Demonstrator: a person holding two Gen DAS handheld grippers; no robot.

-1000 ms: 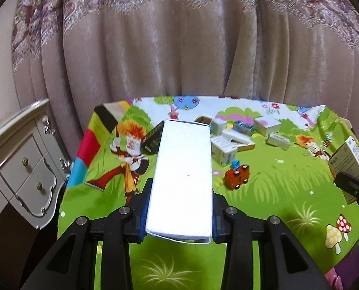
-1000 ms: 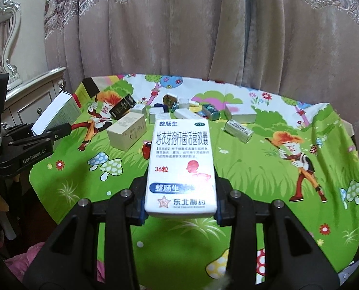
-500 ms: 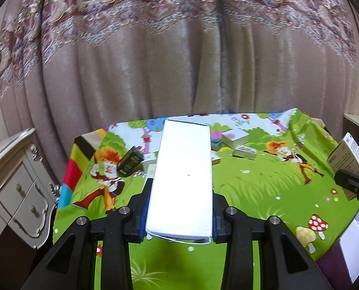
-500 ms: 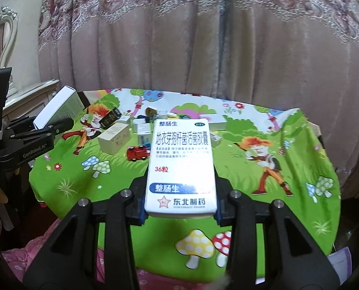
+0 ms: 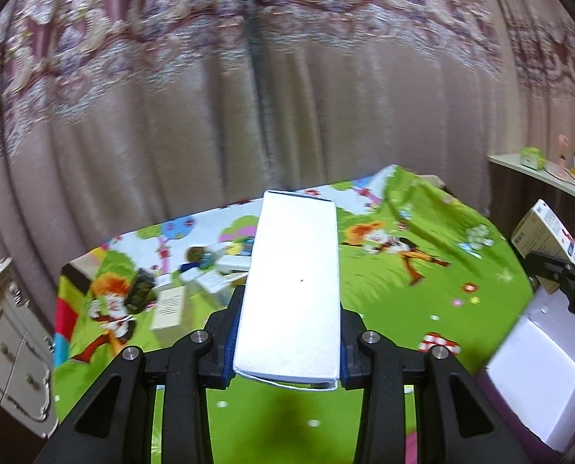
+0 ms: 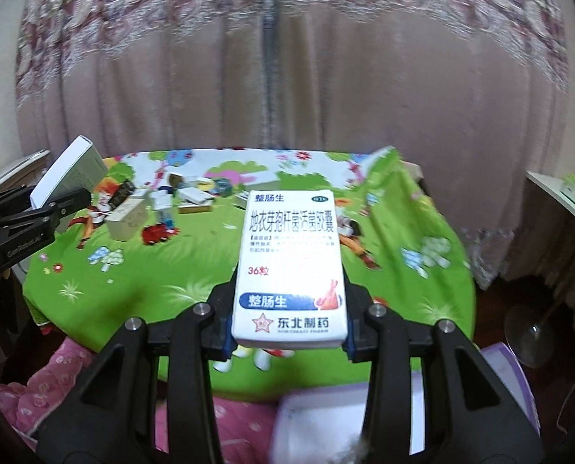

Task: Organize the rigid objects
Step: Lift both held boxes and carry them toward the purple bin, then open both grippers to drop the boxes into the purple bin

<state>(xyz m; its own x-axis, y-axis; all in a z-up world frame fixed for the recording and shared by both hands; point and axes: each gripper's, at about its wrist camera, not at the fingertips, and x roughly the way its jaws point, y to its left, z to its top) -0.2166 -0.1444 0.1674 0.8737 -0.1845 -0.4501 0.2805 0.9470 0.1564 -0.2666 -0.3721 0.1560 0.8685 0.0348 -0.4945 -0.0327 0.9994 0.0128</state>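
My left gripper (image 5: 287, 332) is shut on a plain white box (image 5: 293, 286), held in the air above the near part of the table. My right gripper (image 6: 289, 309) is shut on a white medicine box (image 6: 289, 263) with Chinese print, held above the table's near edge. The left gripper with its white box (image 6: 69, 172) shows at the left of the right wrist view. The right gripper's box (image 5: 544, 232) shows at the right of the left wrist view. Several small boxes (image 6: 194, 197) and a red toy car (image 6: 157, 234) lie on the green cartoon tablecloth (image 6: 194, 270).
A white open container (image 5: 534, 371) stands below the table's right side; it also shows in the right wrist view (image 6: 326, 425). A cream cabinet (image 5: 9, 348) stands at the left. Curtains (image 6: 287, 77) hang behind the table. A shelf (image 5: 550, 174) is at the right.
Both grippers have pulled back from the table and swung to the right with their boxes. The white container has come into view. Both grips are unchanged.
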